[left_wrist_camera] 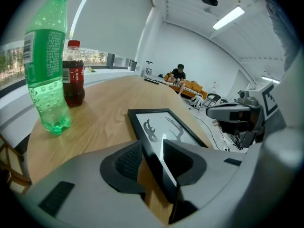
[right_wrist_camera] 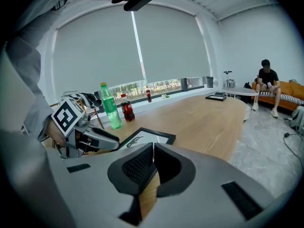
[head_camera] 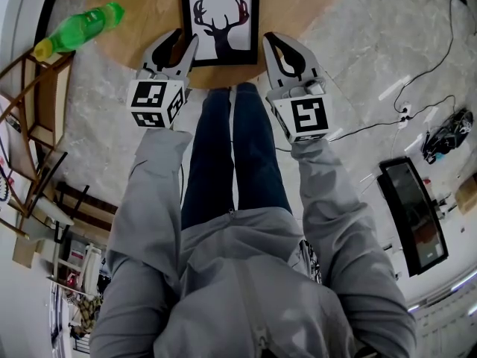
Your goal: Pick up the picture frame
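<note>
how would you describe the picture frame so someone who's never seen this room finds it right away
Start at the long wooden table. At its rounded near end, apart from the green bottle and the dark cola bottle, the picture frame lies flat on the wood. Unlike those upright bottles, it is a thin black rectangle around a white sheet with a dark stag's head.

I'm seeing bright, even light: daylight through the blinded window (right_wrist_camera: 109,46) plus ceiling strips (left_wrist_camera: 229,17). Shadows on the worktop (head_camera: 149,28) are soft. All three views bow hard toward the edges and go dark in the corners. Close up, the fingers (left_wrist_camera: 126,163) look slightly soft; the far room is sharp.
</note>
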